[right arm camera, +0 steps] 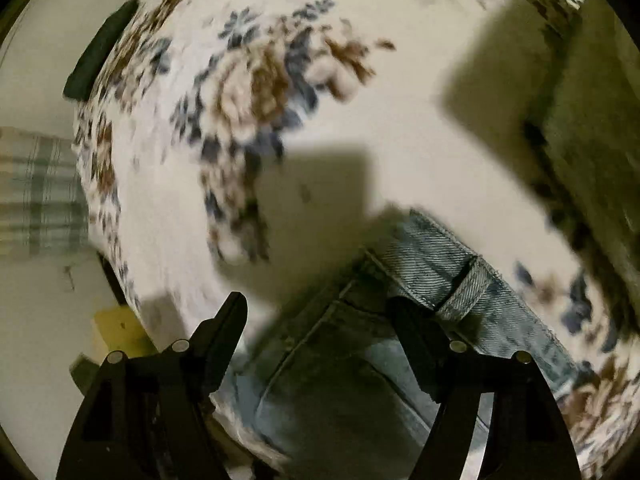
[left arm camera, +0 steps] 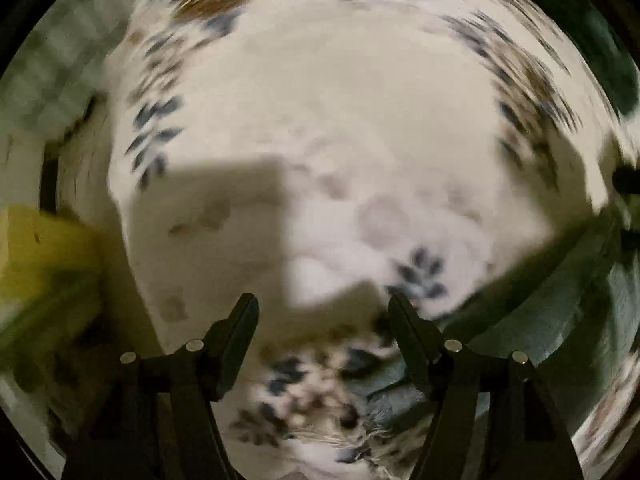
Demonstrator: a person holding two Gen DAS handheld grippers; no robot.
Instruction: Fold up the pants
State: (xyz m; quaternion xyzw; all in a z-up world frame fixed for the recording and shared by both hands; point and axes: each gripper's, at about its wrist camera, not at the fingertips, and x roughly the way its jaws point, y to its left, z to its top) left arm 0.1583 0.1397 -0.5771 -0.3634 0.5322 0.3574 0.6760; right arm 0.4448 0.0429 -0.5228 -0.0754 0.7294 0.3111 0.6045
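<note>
Light blue denim pants (right arm camera: 432, 264) lie on a white bedcover with blue and brown flowers (right arm camera: 400, 120). In the right wrist view the waistband with a belt loop (right arm camera: 464, 292) runs across the lower right. My right gripper (right arm camera: 318, 310) is open, just above the waistband, holding nothing. In the left wrist view a frayed denim hem (left arm camera: 384, 412) and a leg (left arm camera: 532, 320) show at the lower right. My left gripper (left arm camera: 322, 308) is open above the bedcover (left arm camera: 320, 120), with the hem just below its fingers. Both views are motion-blurred.
A plaid cloth (right arm camera: 40, 192) and a yellow object (right arm camera: 120, 328) lie beyond the bed's left edge. A dark flat object (right arm camera: 100, 52) sits at the bed's far left corner. A yellow item (left arm camera: 44, 256) shows at the left in the left wrist view.
</note>
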